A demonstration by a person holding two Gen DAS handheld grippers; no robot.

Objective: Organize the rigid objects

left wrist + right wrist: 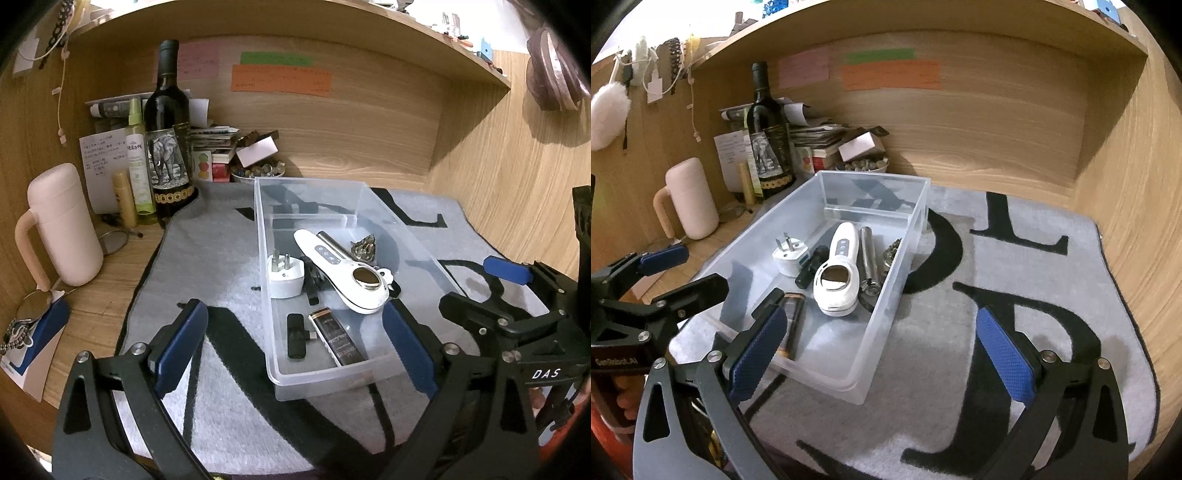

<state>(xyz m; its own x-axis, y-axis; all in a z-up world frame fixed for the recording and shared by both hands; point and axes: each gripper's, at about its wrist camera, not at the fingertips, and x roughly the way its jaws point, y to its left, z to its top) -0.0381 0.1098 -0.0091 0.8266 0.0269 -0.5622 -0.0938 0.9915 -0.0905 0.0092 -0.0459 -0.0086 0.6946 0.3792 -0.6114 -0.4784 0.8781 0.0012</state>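
Both the left claw (295, 347) and right claw (882, 350) gape wide and empty above a clear plastic bin (886, 317) holding a white handheld device (836, 273) on a grey lettered mat (960, 332).

Plastic, metal, cloth and wood under my grippers

My pads (759, 354) are textured blue rubber on matt black frames; the bin (402, 229) is clear smooth plastic, the white device (347, 277) glossy, the cylinder (868, 254) brushed metal, the mat (942, 332) nubby grey cloth, the desk walls (979, 122) matt wood grain, the bottle (168, 129) glossy dark glass.
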